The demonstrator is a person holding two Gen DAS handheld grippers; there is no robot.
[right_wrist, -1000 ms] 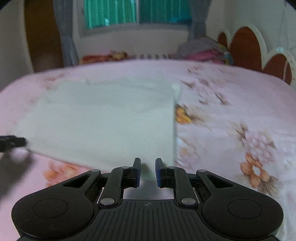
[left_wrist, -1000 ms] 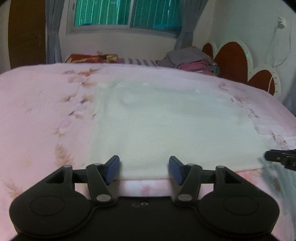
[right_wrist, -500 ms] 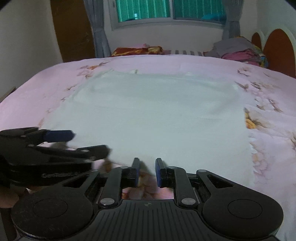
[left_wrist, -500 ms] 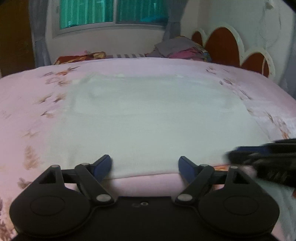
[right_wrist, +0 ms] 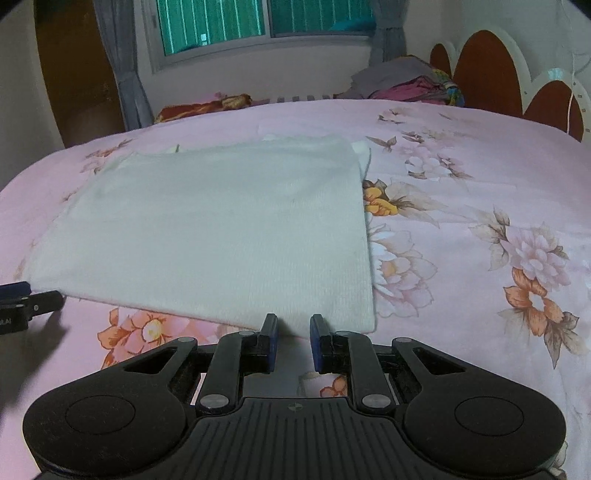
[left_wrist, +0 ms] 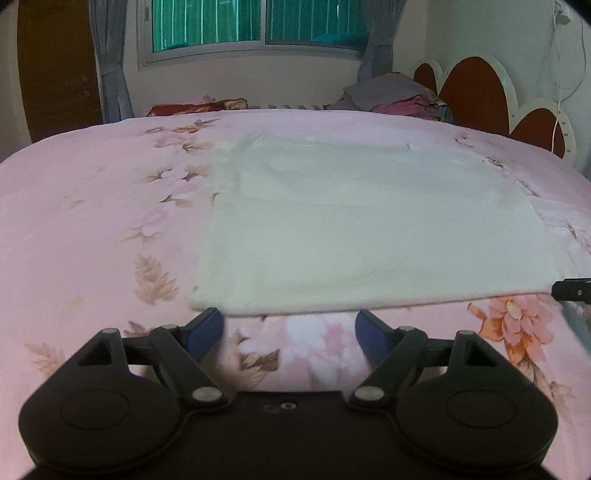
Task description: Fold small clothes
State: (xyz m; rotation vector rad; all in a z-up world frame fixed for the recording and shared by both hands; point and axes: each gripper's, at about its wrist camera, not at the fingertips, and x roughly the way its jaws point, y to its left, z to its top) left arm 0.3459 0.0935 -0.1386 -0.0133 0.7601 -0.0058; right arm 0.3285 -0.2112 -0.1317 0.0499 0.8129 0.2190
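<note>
A pale white knit garment [left_wrist: 369,225] lies flat on the pink floral bedspread [left_wrist: 92,221]; it also shows in the right wrist view [right_wrist: 221,229]. My left gripper [left_wrist: 290,332] is open wide and empty, just short of the garment's near edge by its left corner. My right gripper [right_wrist: 293,341] stands with a narrow gap between its fingers, empty, just short of the near edge by the right corner. Each gripper's tip shows at the edge of the other's view: the right one in the left wrist view [left_wrist: 572,290], the left one in the right wrist view [right_wrist: 29,299].
A pile of folded clothes [left_wrist: 399,96] sits at the far right of the bed by the red and white headboard [left_wrist: 480,92]. A red patterned cloth [left_wrist: 195,107] lies at the far edge under the window [left_wrist: 258,26]. A brown door [left_wrist: 55,66] stands at left.
Both grippers have moved apart again, back to the garment's near corners, after coming close together half a second ago. The garment lies flat and the left gripper has pulled back slightly from its edge.
</note>
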